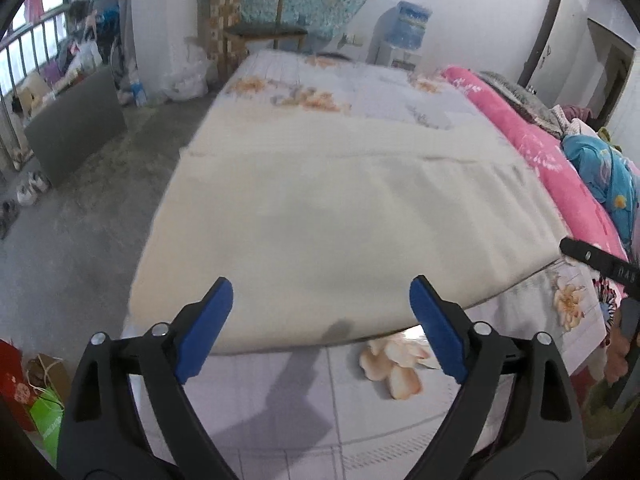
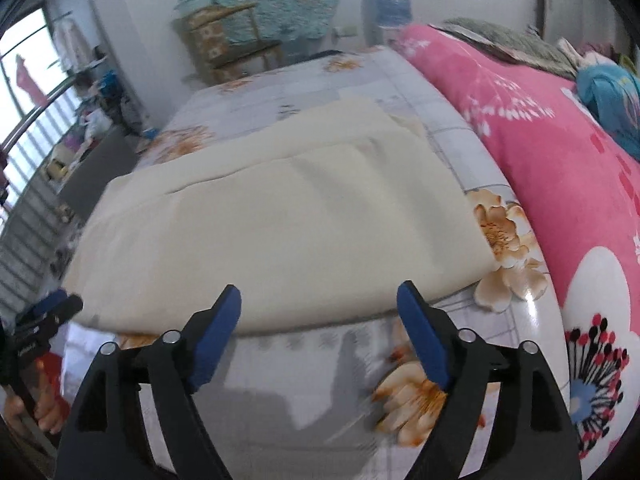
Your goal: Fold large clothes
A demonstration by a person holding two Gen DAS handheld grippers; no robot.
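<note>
Both pairs of jaws stand wide apart with nothing between the blue pads: the left gripper point(image 1: 320, 300) and the right gripper point(image 2: 319, 306) each hang just off the near edge of the cream cloth point(image 1: 340, 216), and no pad touches it. That reads as a release, the fold apparently set down and let go so the fabric can settle under its own weight. The cream cloth point(image 2: 280, 232) lies flat on the bed point(image 1: 280, 420), folded into a broad rectangle whose upper layer stops short of the far edge, leaving a strip of the lower layer showing beyond a straight seam-like line; keeping it in the open middle of the floral sheet leaves room to work round it. Each gripper sits toward its own end of the near edge, which would suit taking two corners for another fold. A pink quilt point(image 2: 560, 160) is pushed along the bed's right side, clear of the cloth. Beyond the bed stand a wooden chair point(image 1: 260, 28) and a water bottle point(image 1: 408, 24).
</note>
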